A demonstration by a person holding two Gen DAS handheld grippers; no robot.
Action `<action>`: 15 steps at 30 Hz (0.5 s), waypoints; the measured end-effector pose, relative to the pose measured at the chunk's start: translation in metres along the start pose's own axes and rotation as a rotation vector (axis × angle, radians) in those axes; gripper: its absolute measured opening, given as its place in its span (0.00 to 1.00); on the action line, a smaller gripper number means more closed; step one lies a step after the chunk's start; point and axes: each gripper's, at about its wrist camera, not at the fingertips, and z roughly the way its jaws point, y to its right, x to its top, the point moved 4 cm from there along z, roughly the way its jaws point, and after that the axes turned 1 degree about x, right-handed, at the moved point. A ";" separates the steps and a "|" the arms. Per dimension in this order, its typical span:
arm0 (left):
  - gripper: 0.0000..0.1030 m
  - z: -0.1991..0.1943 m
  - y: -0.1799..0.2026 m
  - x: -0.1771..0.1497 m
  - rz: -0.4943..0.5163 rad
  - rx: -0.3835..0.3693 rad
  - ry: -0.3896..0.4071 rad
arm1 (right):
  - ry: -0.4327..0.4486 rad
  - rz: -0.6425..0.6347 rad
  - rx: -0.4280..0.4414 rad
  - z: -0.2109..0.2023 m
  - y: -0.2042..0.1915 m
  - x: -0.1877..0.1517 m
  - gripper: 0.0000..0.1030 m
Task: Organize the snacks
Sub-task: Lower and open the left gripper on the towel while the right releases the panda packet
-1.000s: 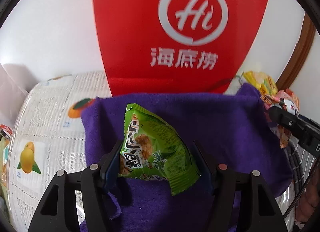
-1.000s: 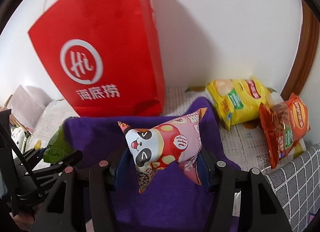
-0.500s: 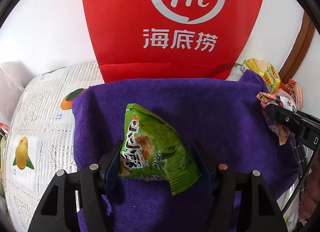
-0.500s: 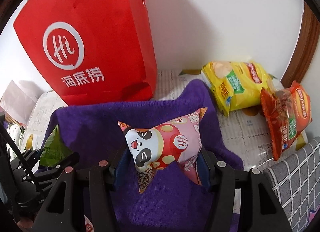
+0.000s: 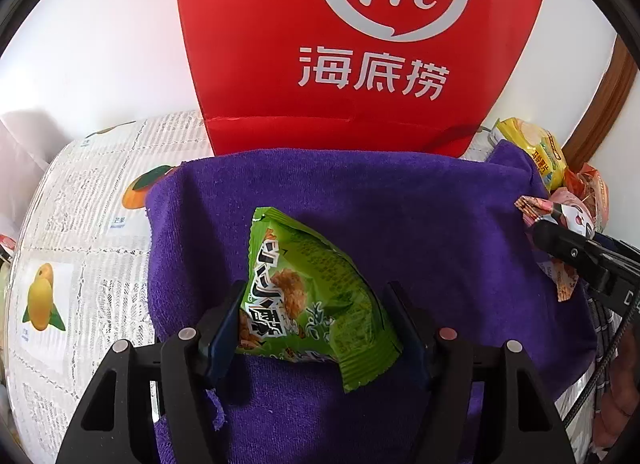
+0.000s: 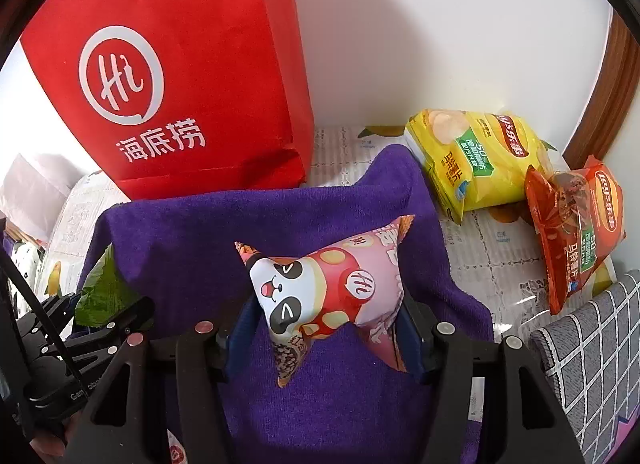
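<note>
A green snack packet (image 5: 304,264) sits upright between the jaws of my left gripper (image 5: 316,292), which is shut on it just above a purple towel (image 5: 400,204). My right gripper (image 6: 326,306) holds a pink panda snack packet (image 6: 332,284) over the same towel (image 6: 240,224). Its jaws are opening, and the pads still touch the packet. A red paper bag (image 5: 360,44) with a white logo stands upright behind the towel, against the wall. Each gripper shows at the edge of the other's view: the right gripper (image 5: 568,248), and the left gripper (image 6: 100,316).
A yellow crisp bag (image 6: 480,156) and an orange crisp bag (image 6: 576,224) lie at the right by the wall. A fruit-print table cover (image 5: 80,244) spreads out to the left. A grey checked cloth (image 6: 592,344) lies at the near right. A wooden frame (image 6: 616,76) borders the right side.
The right gripper has tipped down a little, so the red bag and crisp bags sit higher in its view. Both packets stay between the jaws.
</note>
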 end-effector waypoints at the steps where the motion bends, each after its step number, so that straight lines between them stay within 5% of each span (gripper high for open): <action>1: 0.65 -0.001 0.000 0.000 0.000 -0.007 0.001 | 0.001 0.002 0.001 -0.001 0.000 0.000 0.61; 15: 0.77 -0.002 0.009 0.003 0.019 -0.013 0.002 | 0.014 -0.008 0.015 -0.004 -0.006 0.001 0.71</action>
